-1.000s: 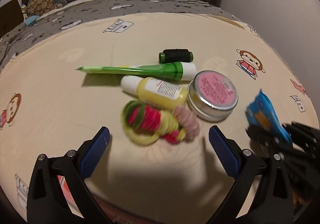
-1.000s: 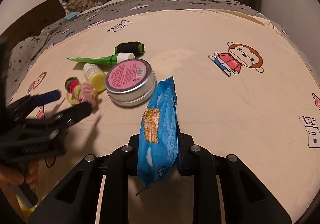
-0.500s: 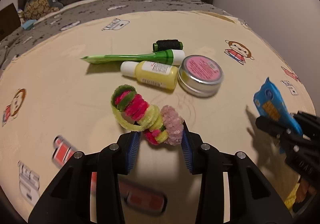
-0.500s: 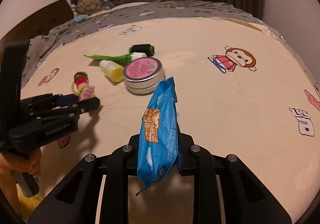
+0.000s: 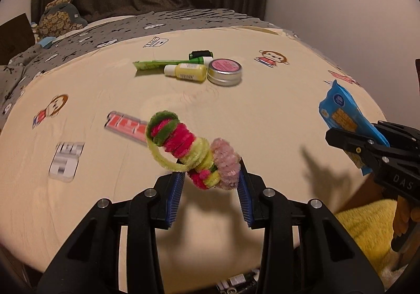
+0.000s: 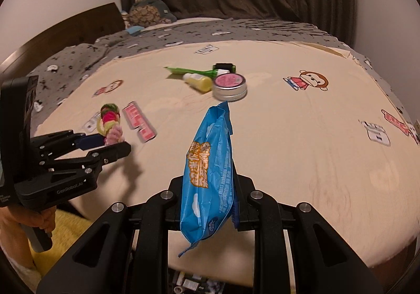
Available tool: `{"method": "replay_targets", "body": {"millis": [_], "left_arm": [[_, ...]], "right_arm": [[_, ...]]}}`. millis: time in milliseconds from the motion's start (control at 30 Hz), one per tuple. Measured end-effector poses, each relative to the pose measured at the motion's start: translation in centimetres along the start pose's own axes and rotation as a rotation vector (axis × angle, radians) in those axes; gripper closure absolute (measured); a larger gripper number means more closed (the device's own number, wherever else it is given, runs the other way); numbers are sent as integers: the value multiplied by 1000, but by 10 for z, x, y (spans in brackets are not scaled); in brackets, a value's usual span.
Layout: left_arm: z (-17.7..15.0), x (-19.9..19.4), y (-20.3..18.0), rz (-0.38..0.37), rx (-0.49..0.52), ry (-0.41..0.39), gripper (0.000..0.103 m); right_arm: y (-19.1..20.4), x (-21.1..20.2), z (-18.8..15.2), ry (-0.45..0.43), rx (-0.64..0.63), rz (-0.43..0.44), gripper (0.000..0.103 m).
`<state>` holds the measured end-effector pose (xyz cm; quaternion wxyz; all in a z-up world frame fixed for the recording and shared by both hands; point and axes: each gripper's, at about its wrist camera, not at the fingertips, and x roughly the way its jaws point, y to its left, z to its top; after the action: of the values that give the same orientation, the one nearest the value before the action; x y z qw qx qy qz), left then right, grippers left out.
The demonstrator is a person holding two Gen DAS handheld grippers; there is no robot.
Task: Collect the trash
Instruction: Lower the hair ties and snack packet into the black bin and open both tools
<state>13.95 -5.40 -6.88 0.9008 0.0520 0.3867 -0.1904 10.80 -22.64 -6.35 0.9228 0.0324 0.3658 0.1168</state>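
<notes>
My left gripper (image 5: pixel 208 183) is shut on a bundle of fuzzy pipe-cleaner rings (image 5: pixel 191 155), green, pink and yellow, and holds it above the bed. It also shows in the right wrist view (image 6: pixel 111 122), in the left gripper (image 6: pixel 110 143). My right gripper (image 6: pixel 210 197) is shut on a blue snack wrapper (image 6: pixel 211 170) that stands upright between its fingers. The wrapper also shows in the left wrist view (image 5: pixel 344 120), at the right edge.
On the cream cartoon-print sheet (image 5: pixel 262 115) lie a round tin with a pink lid (image 5: pixel 224 72), a yellow bottle (image 5: pixel 187 72), a green tube (image 5: pixel 162 63) and a black thread spool (image 5: pixel 200 53). A grey blanket and plush toy (image 6: pixel 149 11) lie at the back.
My left gripper closed on the pipe-cleaner bundle and lifted it back toward the bed's near edge. The right gripper also drew back with the wrapper still held.
</notes>
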Motion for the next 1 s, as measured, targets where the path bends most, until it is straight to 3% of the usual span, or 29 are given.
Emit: {"method": "replay_targets", "body": {"millis": [167, 400, 800, 1000], "left_arm": [[-40, -31, -16, -12, 19, -9, 67], [-93, -45, -36, -56, 26, 43, 67], [-179, -3, -58, -135, 38, 296, 67], [-200, 26, -56, -165, 12, 412, 66]], "right_arm": [[8, -20, -29, -3, -3, 21, 80], [20, -31, -87, 73, -11, 31, 80], [19, 2, -165, 307, 85, 71, 80], [23, 34, -193, 451, 129, 79, 80]]}}
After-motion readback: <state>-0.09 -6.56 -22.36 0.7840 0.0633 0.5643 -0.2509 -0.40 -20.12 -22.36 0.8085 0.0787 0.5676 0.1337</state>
